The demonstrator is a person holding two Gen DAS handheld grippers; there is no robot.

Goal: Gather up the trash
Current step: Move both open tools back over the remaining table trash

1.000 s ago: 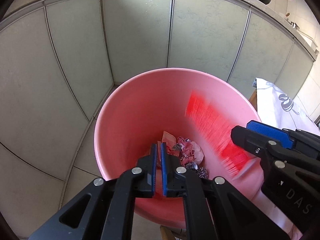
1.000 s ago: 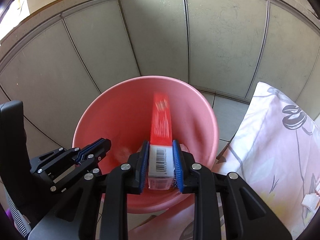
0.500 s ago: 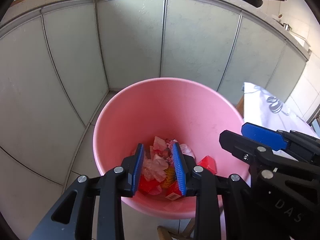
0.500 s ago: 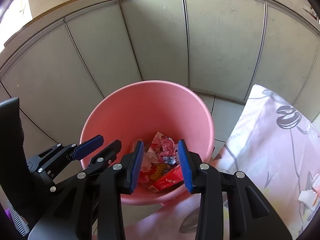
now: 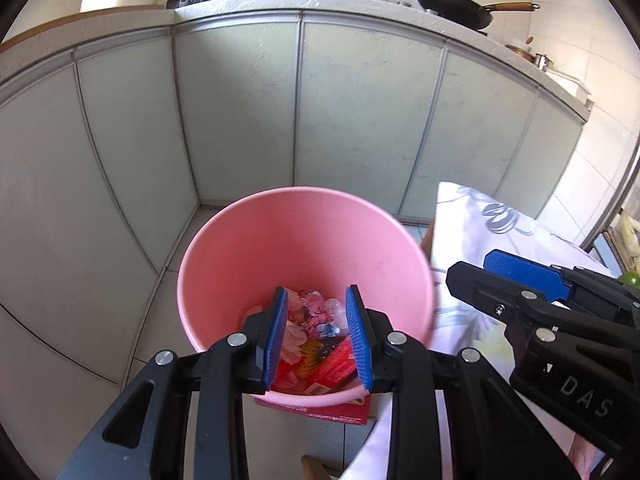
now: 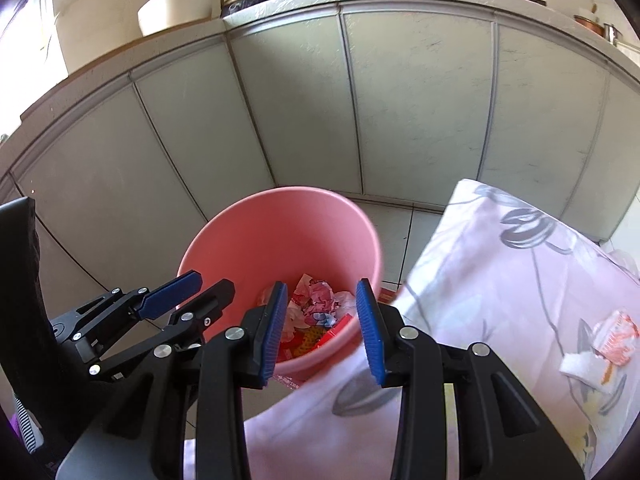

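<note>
A pink bin (image 5: pixel 304 240) stands on the floor by the cabinets; it also shows in the right wrist view (image 6: pixel 280 232). Crumpled wrappers and a red box (image 5: pixel 336 364) lie in its bottom (image 6: pixel 316 312). My left gripper (image 5: pixel 318 336) is open and empty above the bin's near rim. My right gripper (image 6: pixel 322 328) is open and empty, above the bin and the table edge. Each gripper shows in the other's view: the right (image 5: pixel 516 280) and the left (image 6: pixel 188 288). A crumpled white and orange wrapper (image 6: pixel 600 344) lies on the floral tablecloth (image 6: pixel 500 280).
Pale green cabinet doors (image 5: pixel 360 120) stand behind the bin. Pans (image 5: pixel 456 4) and a pot sit on the counter above. A red flat packet (image 5: pixel 320 412) lies on the floor under the bin's near edge. The table (image 5: pixel 472 216) is right of the bin.
My right gripper opened and let go of the red box, which fell into the bin. My left gripper also opened. Both grippers pulled back and up from the bin.
</note>
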